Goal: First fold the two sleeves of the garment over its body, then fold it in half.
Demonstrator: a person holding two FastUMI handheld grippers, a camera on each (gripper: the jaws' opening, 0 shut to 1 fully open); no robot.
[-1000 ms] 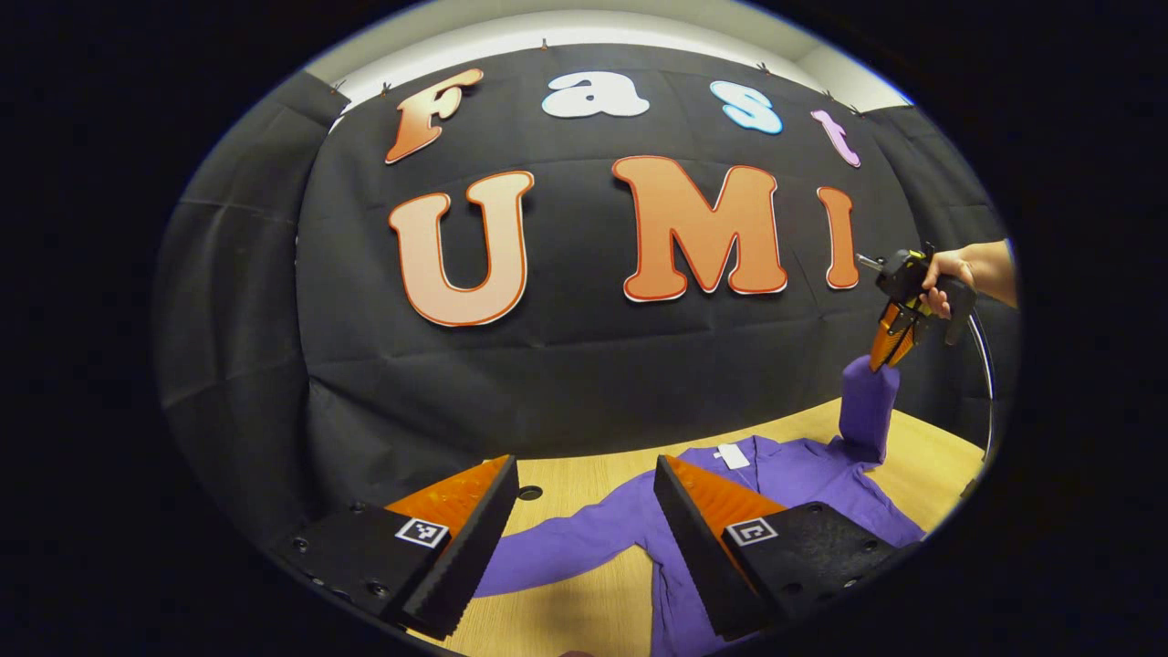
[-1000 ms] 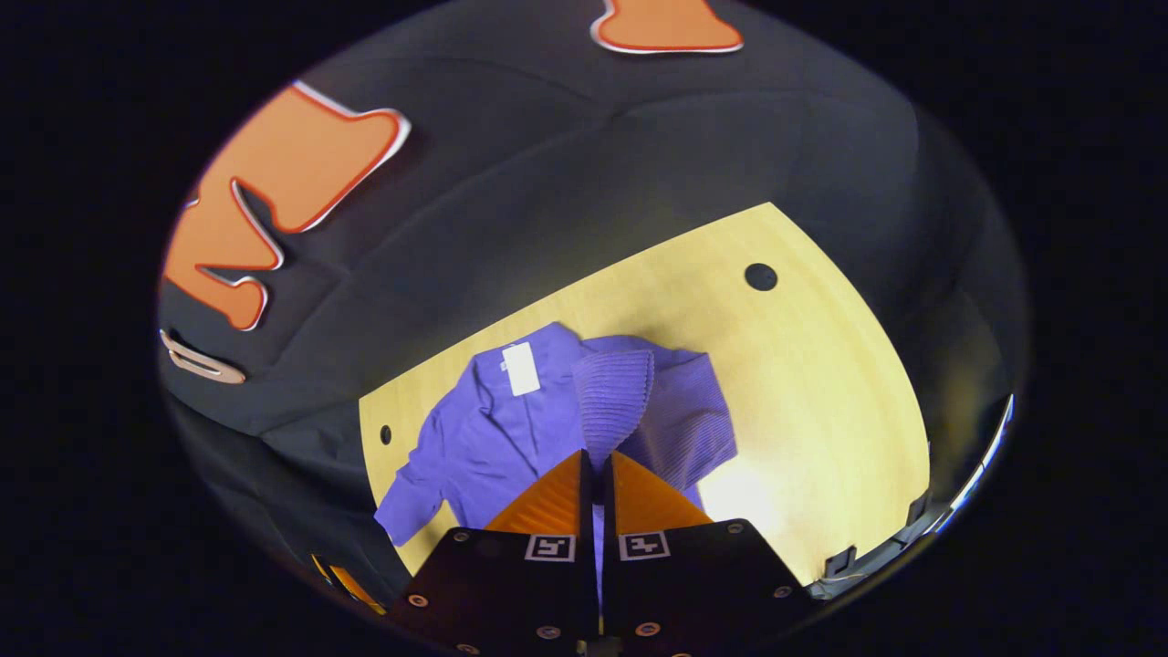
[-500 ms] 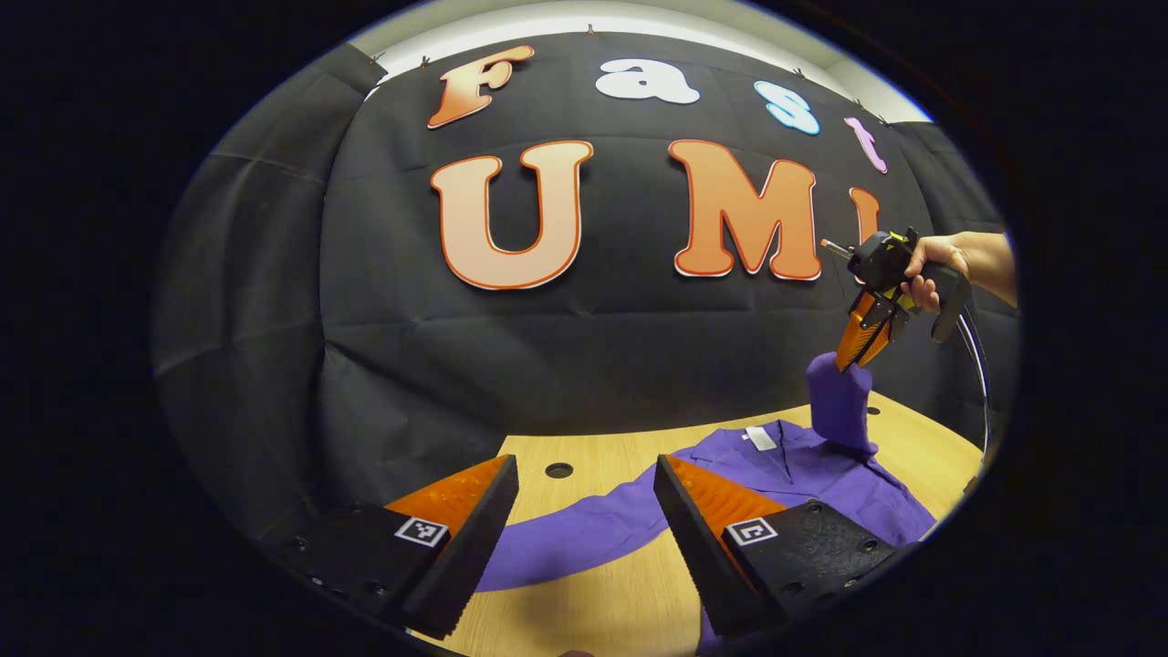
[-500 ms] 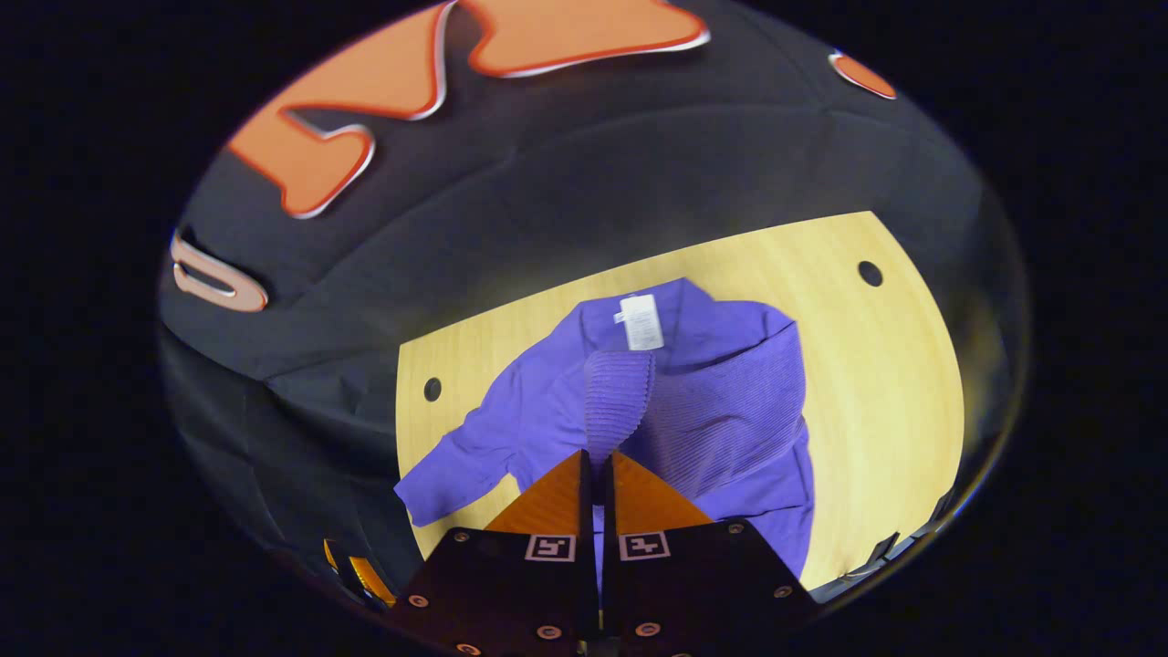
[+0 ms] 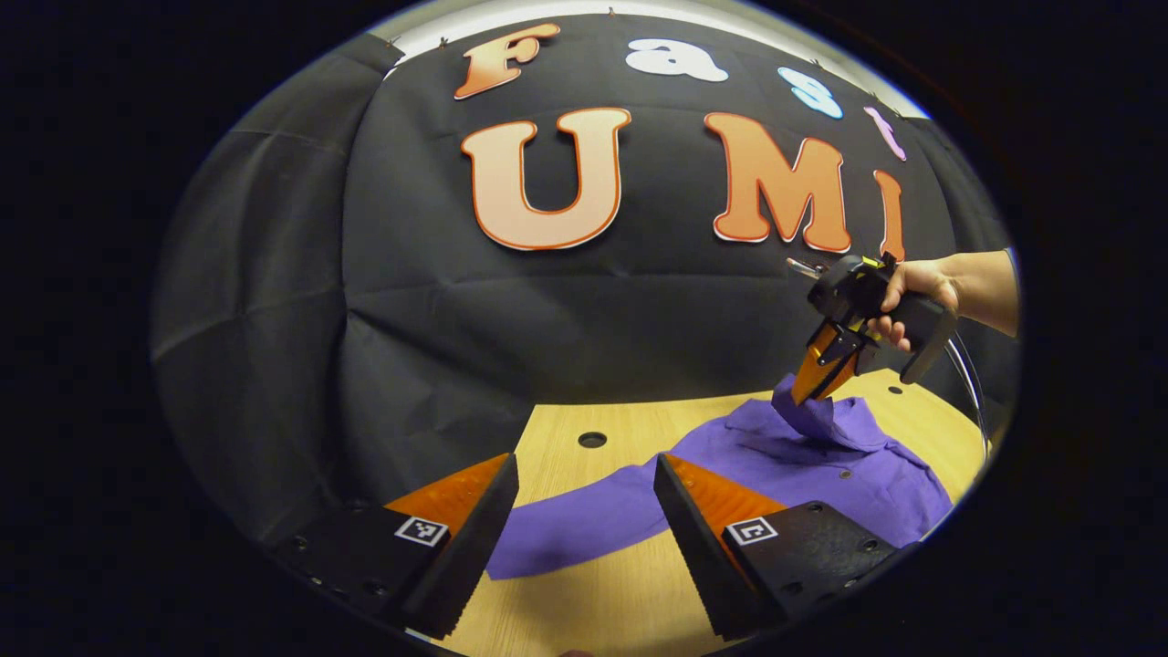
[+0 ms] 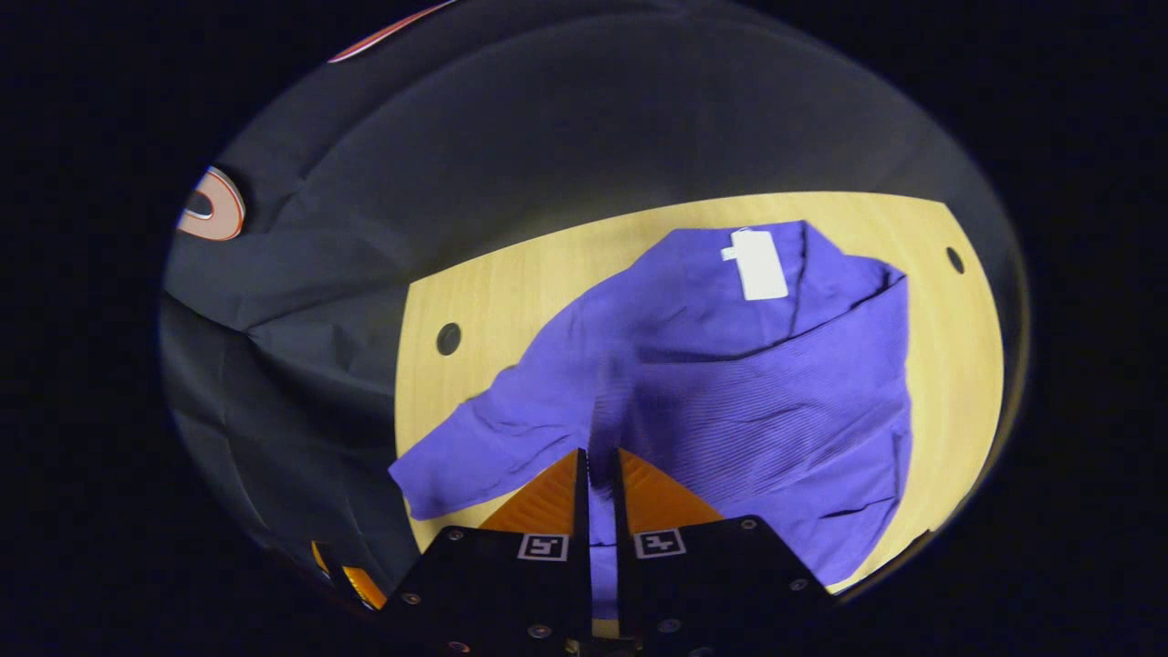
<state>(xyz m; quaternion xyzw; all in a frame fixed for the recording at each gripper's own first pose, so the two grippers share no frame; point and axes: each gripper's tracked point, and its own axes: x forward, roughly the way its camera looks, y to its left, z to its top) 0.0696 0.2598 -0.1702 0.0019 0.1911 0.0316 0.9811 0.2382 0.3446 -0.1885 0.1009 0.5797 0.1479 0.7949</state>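
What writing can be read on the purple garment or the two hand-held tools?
The white tag on the purple garment: nothing legible.
The square markers on the left hand-held gripper: black-and-white patterns, no words.
Those on the right hand-held gripper: the same.

No legible writing on the things in view.

A white tag [image 6: 758,264] sits at the neck of the purple garment [image 6: 730,392] in the right gripper view, but it looks blank or too small to read. Small square black-and-white coded markers [image 5: 421,531] sit on the bodies of the tongs in both views; they are patterns, not words or numbers.
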